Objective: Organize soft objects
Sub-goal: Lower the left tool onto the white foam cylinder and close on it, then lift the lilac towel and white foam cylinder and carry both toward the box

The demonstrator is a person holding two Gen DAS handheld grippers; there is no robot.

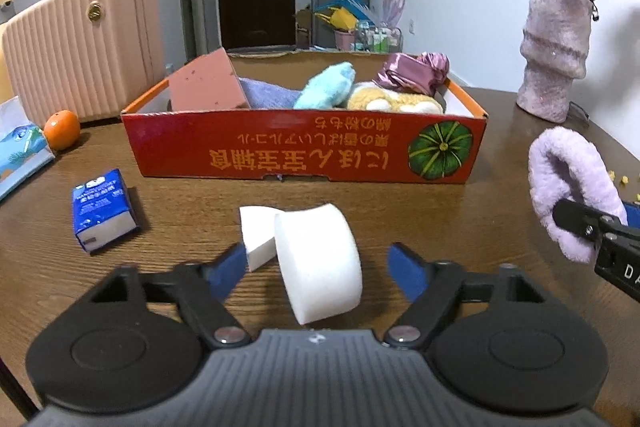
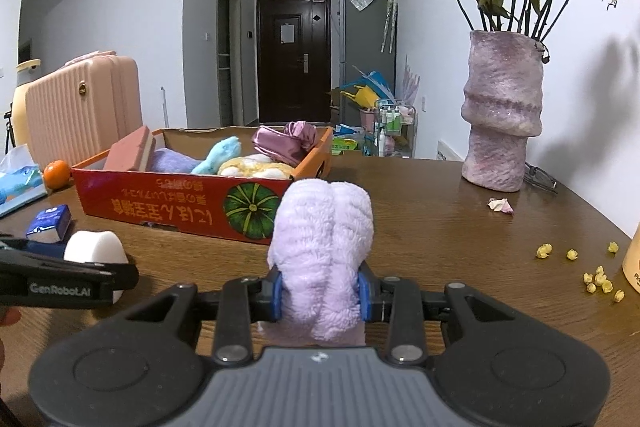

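Note:
A red cardboard box [image 1: 304, 151] stands on the wooden table and holds a pink sponge block [image 1: 206, 83], a purple towel, a blue plush [image 1: 326, 87], a yellow plush and a shiny pink pouch [image 1: 412, 71]. My left gripper [image 1: 316, 269] is open, its fingers on either side of a curved white sponge [image 1: 320, 263]; a smaller white sponge piece [image 1: 256, 235] lies beside it. My right gripper [image 2: 320, 293] is shut on a folded lilac fluffy cloth [image 2: 322, 247], in front of the box [image 2: 180, 203]. The cloth also shows in the left wrist view [image 1: 568, 179].
A blue tissue pack [image 1: 102, 209], an orange [image 1: 62, 129] and a tissue box [image 1: 20, 151] lie left of the box. A pink suitcase [image 1: 80, 43] stands behind. A purple vase with roses [image 2: 502, 111], small yellow buds [image 2: 600, 279] and a petal sit right.

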